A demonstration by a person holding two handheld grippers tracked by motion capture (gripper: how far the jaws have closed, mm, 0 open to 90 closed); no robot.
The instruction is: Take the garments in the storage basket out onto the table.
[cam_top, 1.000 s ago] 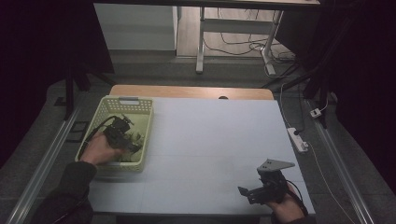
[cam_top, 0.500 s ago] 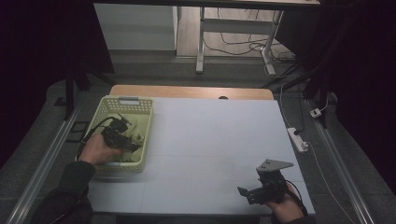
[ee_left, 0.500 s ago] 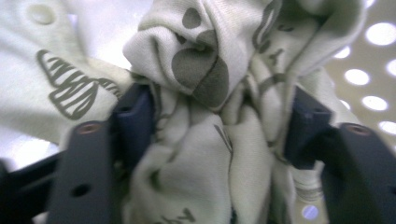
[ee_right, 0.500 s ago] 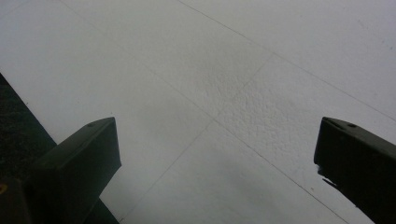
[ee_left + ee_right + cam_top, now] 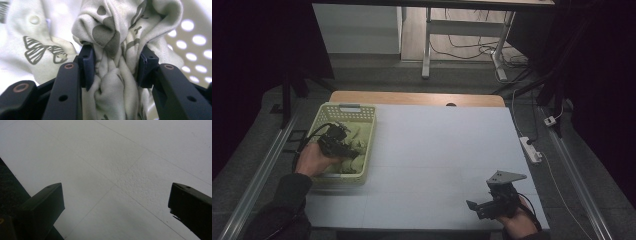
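A pale green plastic basket [image 5: 370,136] stands at the table's left side and holds cream cloth [image 5: 356,163] printed with grey shapes. My left gripper [image 5: 344,150] reaches into it. In the left gripper view its jaws have just been closing, and the gripper [image 5: 115,60] is now shut on a bunched fold of the cloth [image 5: 107,30], which bulges between the blue pads [image 5: 87,65]. My right gripper [image 5: 476,208] rests low at the table's front right, near the edge. It stands open [image 5: 115,195] over bare white tabletop [image 5: 120,157], with nothing between its jaws.
The white table top [image 5: 437,150] spreads wide between the two hands. A wooden strip [image 5: 412,97] runs along its far edge. A power strip [image 5: 530,149] lies just off the right side. A metal rail [image 5: 262,165] runs along the left.
My left hand has shifted a little inside the basket, back toward the near side. The right hand and its gripper have kept still.
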